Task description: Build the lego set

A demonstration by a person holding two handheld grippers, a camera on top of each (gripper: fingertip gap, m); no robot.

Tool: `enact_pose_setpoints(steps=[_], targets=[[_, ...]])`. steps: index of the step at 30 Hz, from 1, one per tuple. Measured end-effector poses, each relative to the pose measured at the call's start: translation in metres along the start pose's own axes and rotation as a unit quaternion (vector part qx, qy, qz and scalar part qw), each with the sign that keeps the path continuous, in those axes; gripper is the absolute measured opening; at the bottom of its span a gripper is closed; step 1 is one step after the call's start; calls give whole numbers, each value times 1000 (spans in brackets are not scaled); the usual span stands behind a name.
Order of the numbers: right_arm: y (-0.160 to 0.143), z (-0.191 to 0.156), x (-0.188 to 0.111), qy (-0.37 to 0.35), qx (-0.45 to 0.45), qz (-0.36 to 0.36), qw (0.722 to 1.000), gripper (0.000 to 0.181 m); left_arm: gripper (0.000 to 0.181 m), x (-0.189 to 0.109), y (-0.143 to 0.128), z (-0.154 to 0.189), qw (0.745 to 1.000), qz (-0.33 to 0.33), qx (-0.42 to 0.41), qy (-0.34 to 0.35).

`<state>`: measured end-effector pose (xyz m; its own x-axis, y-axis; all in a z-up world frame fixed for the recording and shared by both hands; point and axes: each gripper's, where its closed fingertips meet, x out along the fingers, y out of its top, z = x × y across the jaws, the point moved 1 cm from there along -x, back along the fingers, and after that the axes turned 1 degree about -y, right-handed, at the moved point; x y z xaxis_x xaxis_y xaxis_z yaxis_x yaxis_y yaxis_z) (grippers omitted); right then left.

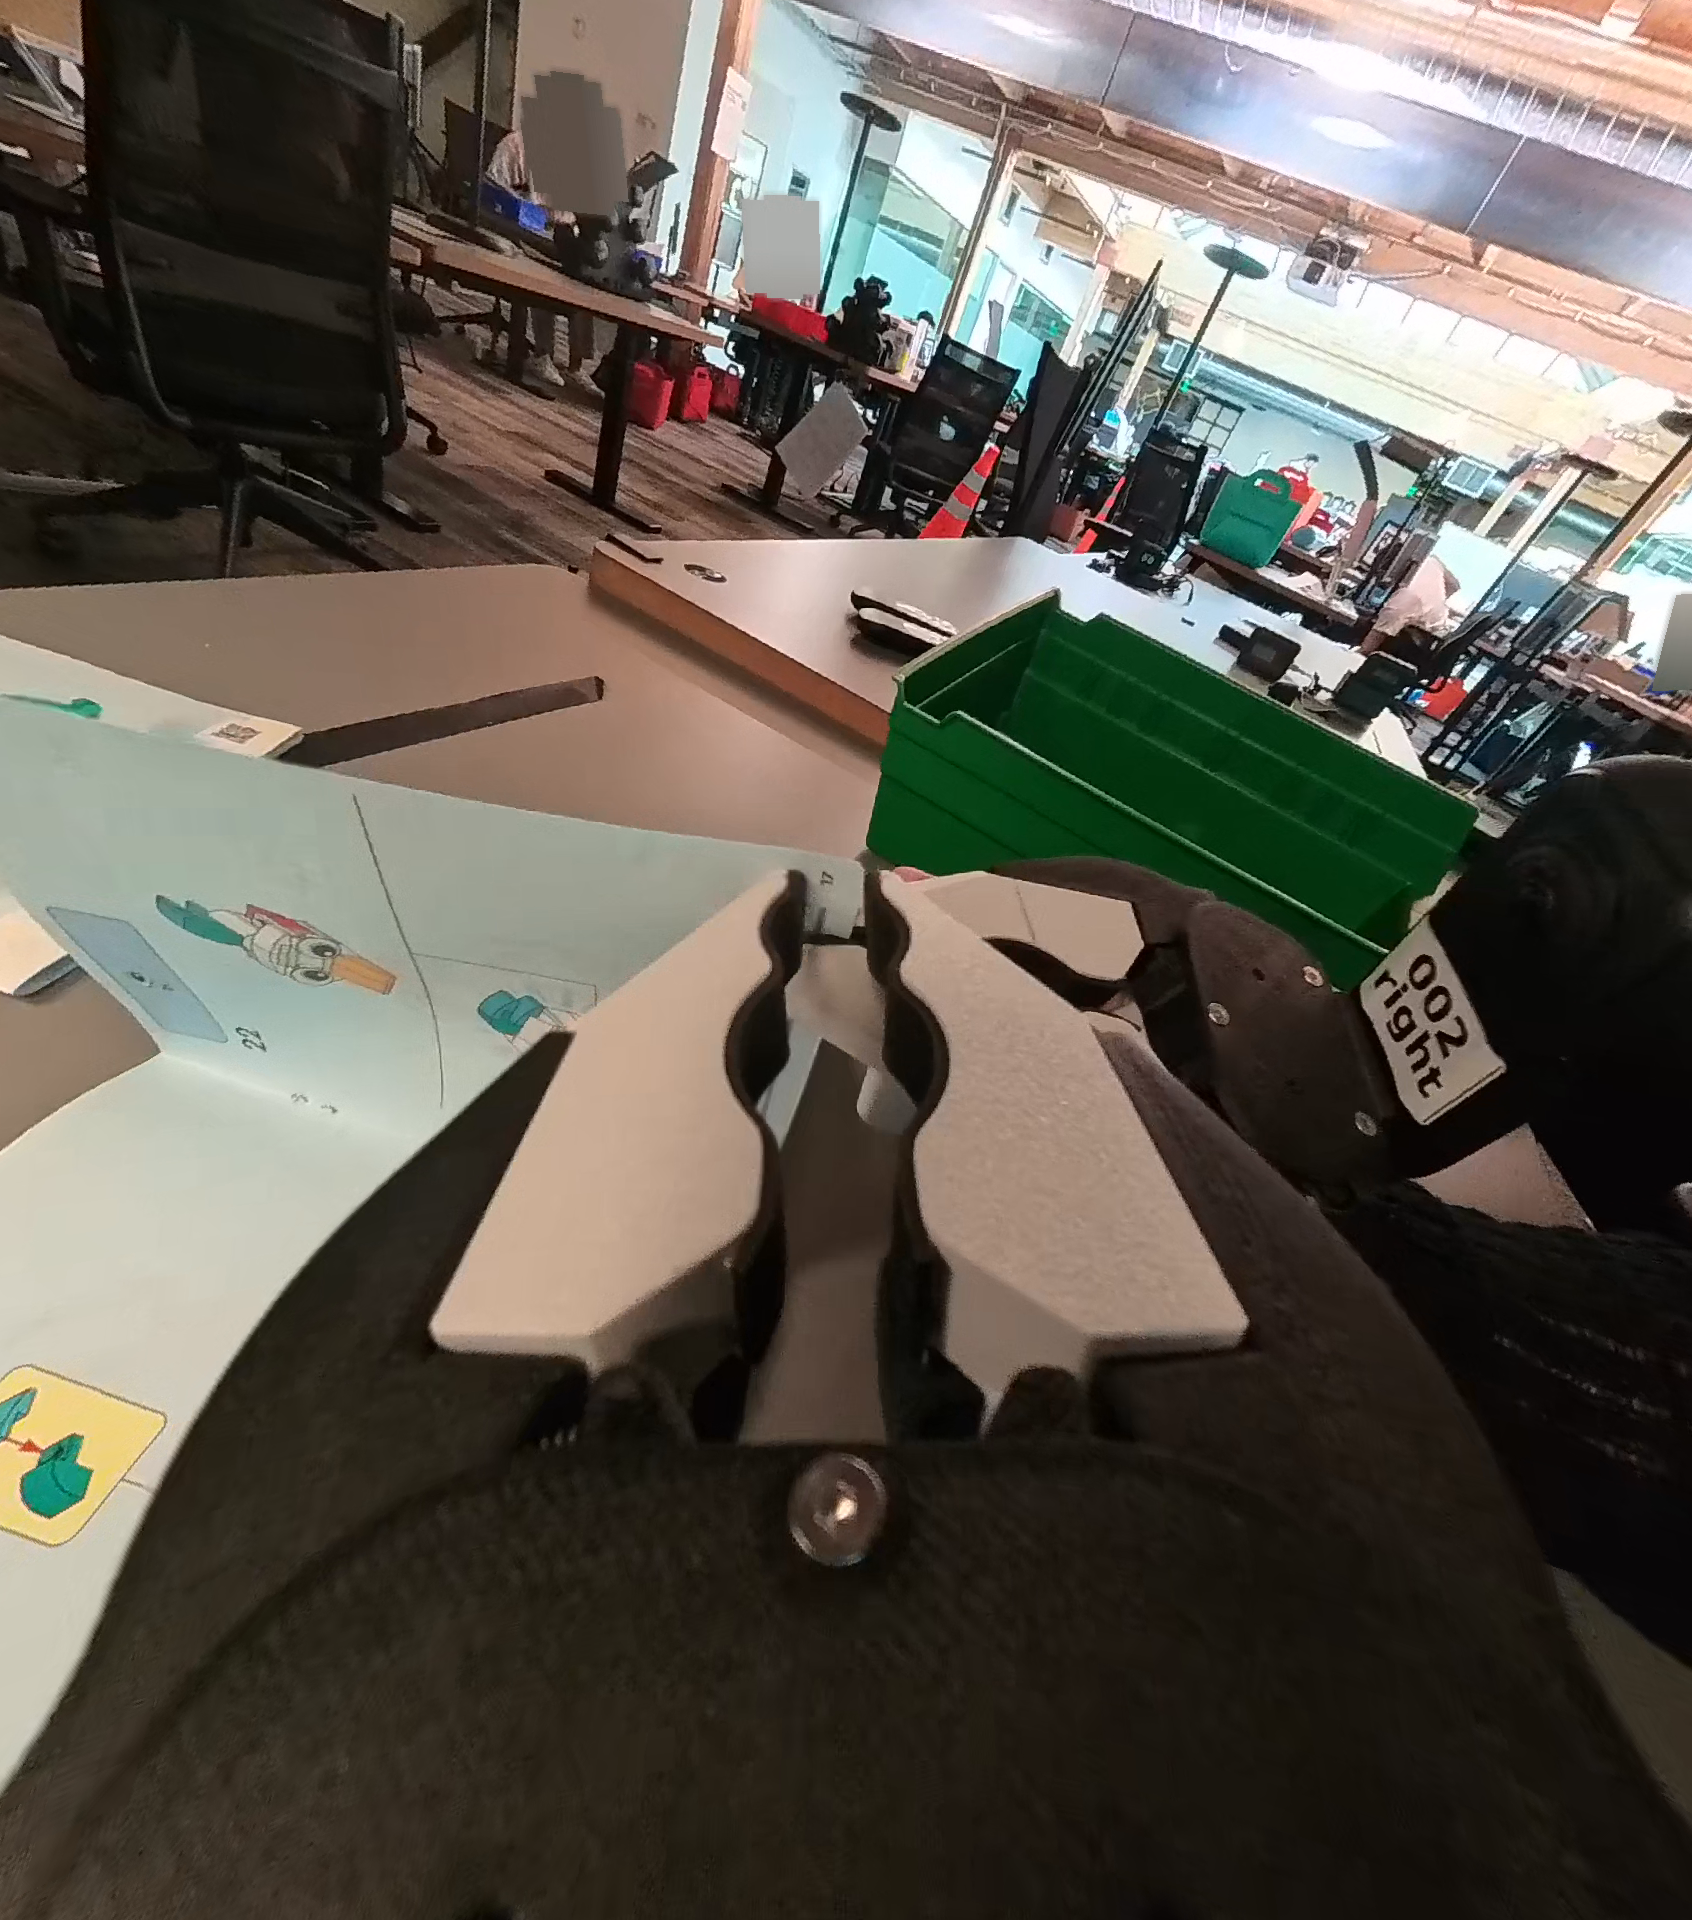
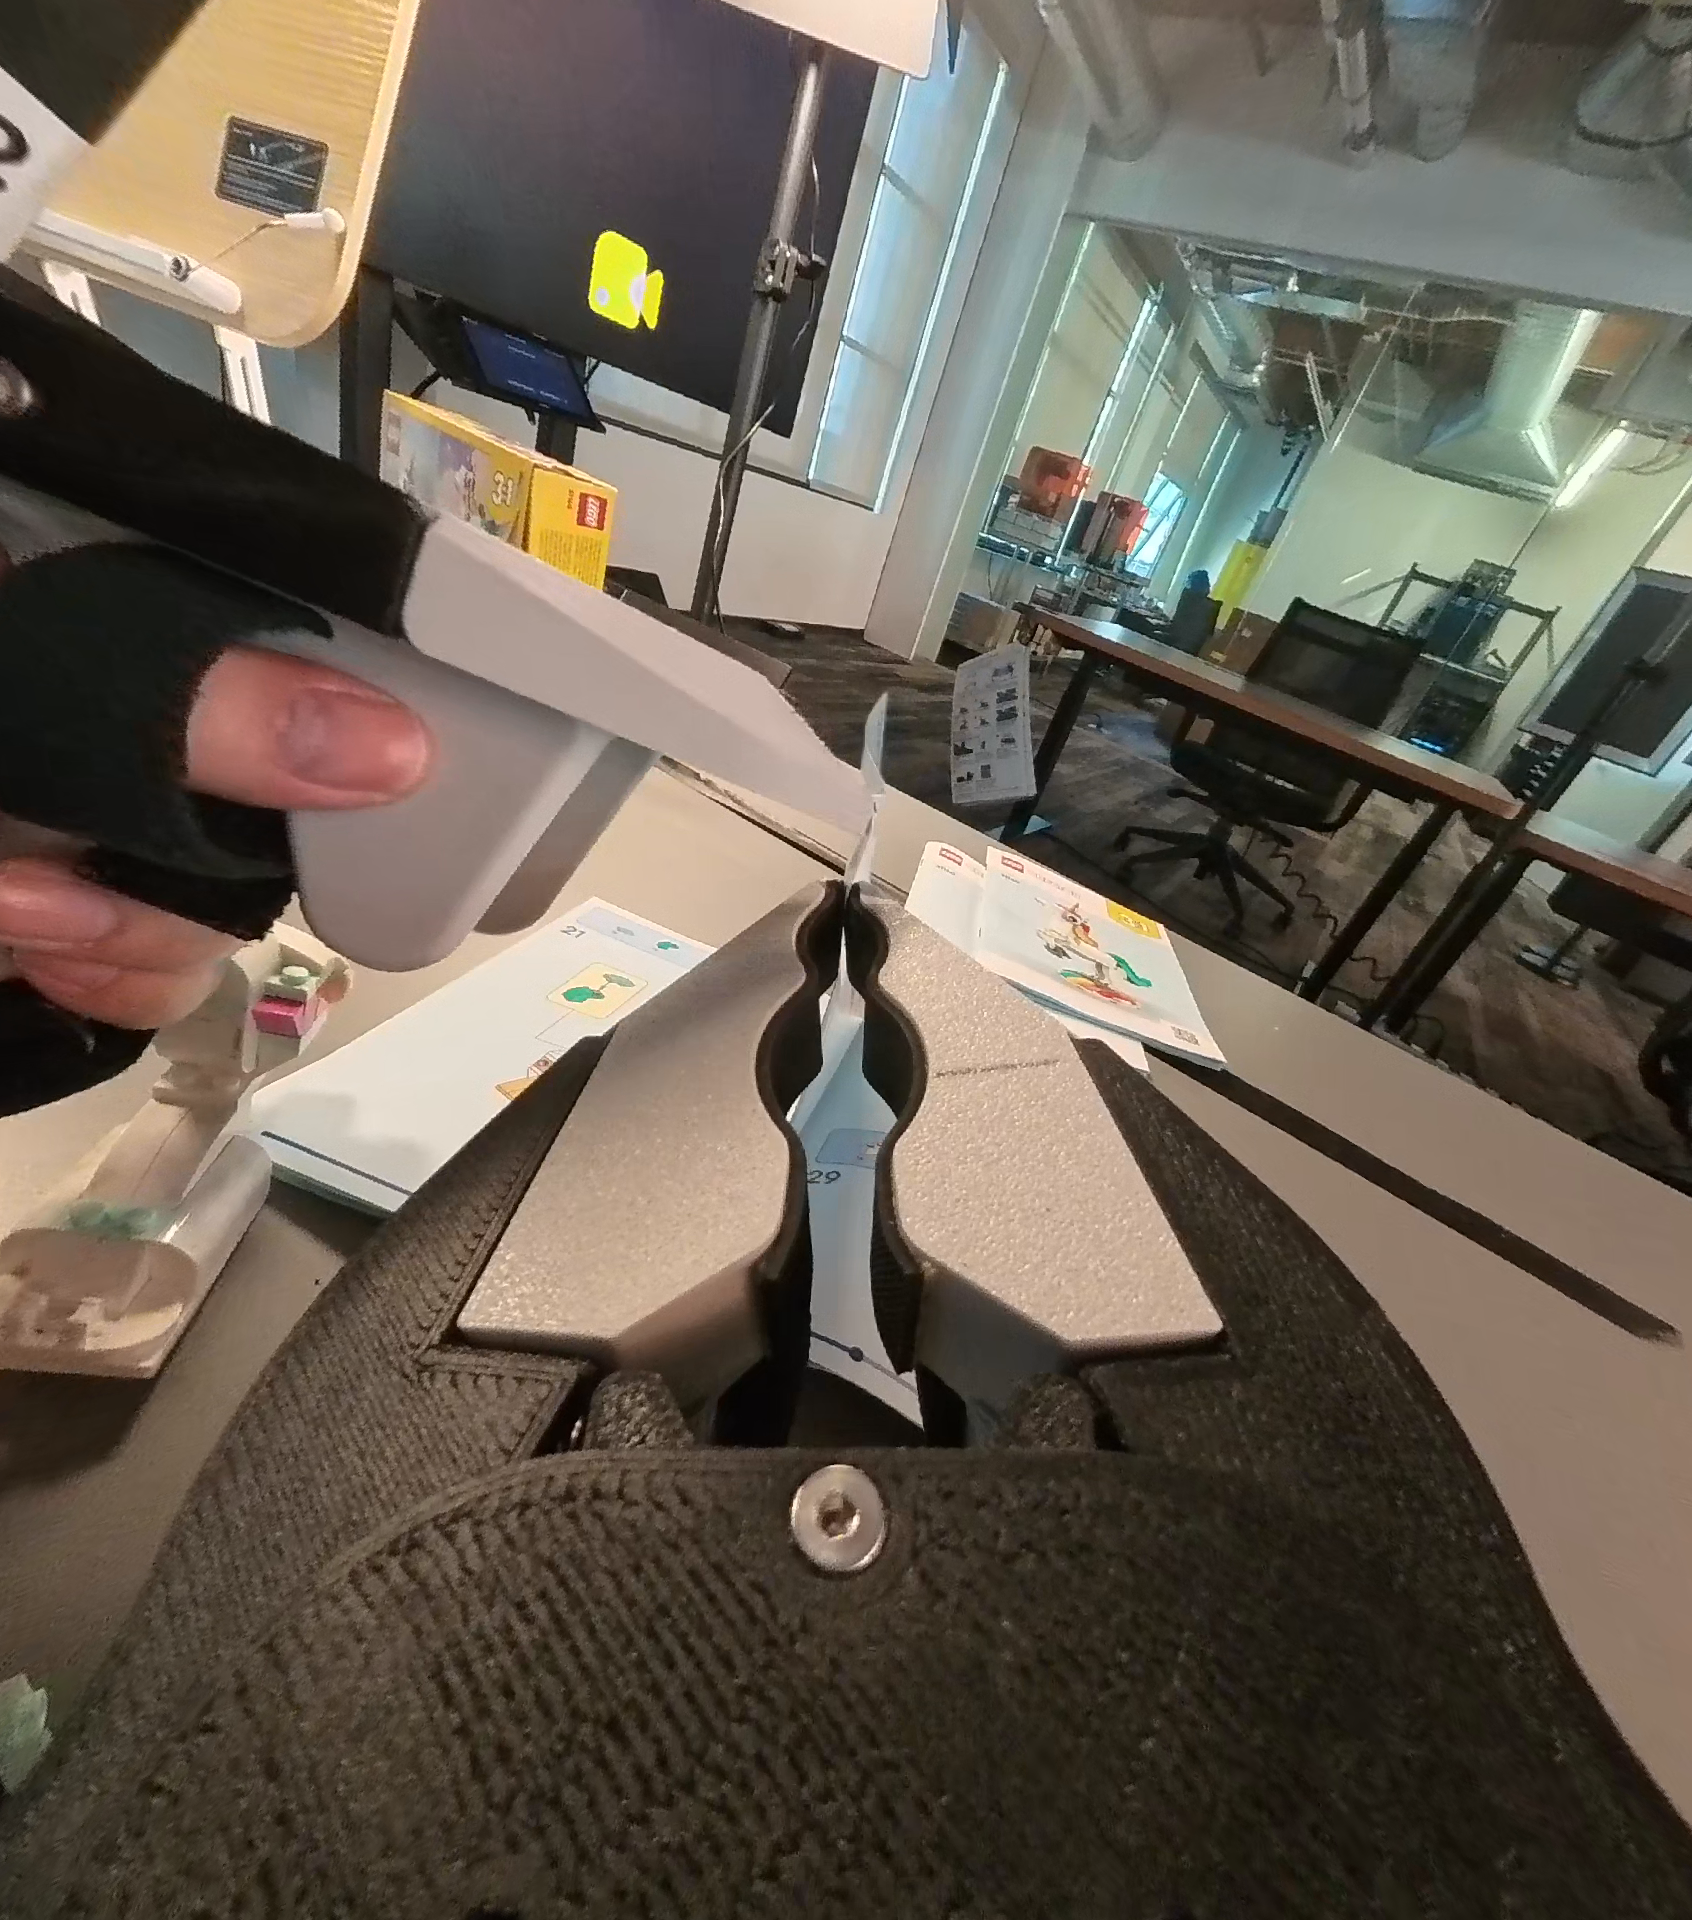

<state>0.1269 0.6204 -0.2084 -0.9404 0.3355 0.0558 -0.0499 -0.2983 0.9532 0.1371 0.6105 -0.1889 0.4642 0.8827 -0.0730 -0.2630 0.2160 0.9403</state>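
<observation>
The open instruction booklet lies on the grey table, and one of its pages is lifted upright. My left gripper is shut on that page's edge. My right gripper is shut on the same page, which runs down between its fingers. Both tips meet on the page: the right gripper shows just right of the left one, and the left gripper comes in from the upper left, held by a hand. A partly built white lego model with pink and green bricks stands at the left.
A green bin sits behind the grippers on the table. A second, closed booklet lies beyond the open one. Yellow lego boxes stand at the back. A loose pale green piece lies near the front left. Chairs and other tables stand around. Left and right tips are no more than a few centimetres apart.
</observation>
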Motion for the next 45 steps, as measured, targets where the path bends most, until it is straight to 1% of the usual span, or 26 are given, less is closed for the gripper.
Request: enact_pose_setpoints(steps=[7, 9, 15, 16, 34, 36, 39, 42, 45], targets=[[0, 0, 0, 0, 0, 1, 1000, 0, 0, -1, 0, -1, 1000, -1, -3, 1], [0, 0, 0, 0, 0, 1, 1000, 0, 0, -1, -1, -1, 1000, -1, -5, -1], [0, 1, 0, -2, 0, 0, 1000, 0, 17, 1, -1, 3, 1000, -3, -10, -12], [0, 1, 0, -2, 0, 0, 1000, 0, 17, 1, -1, 3, 1000, -3, -8, -11], [-1, 0, 0, -9, -29, -2, 1000, 0, 5, 2, 0, 1, 1000, -8, -3, 11], [-2, 0, 0, -12, -39, -5, 999, 0, 5, -1, 7, 6, 1000, 5, -2, 6], [-5, 0, 0, -15, -57, -12, 998, 0, 6, -13, 28, 18, 999, 36, 11, -7], [-5, 1, 0, -18, -67, -16, 997, 0, 7, -33, 54, 28, 997, 68, 35, -14], [-6, 2, -1, -21, -78, -21, 996, 0, 9, -58, 75, 26, 994, 98, 53, -5]])
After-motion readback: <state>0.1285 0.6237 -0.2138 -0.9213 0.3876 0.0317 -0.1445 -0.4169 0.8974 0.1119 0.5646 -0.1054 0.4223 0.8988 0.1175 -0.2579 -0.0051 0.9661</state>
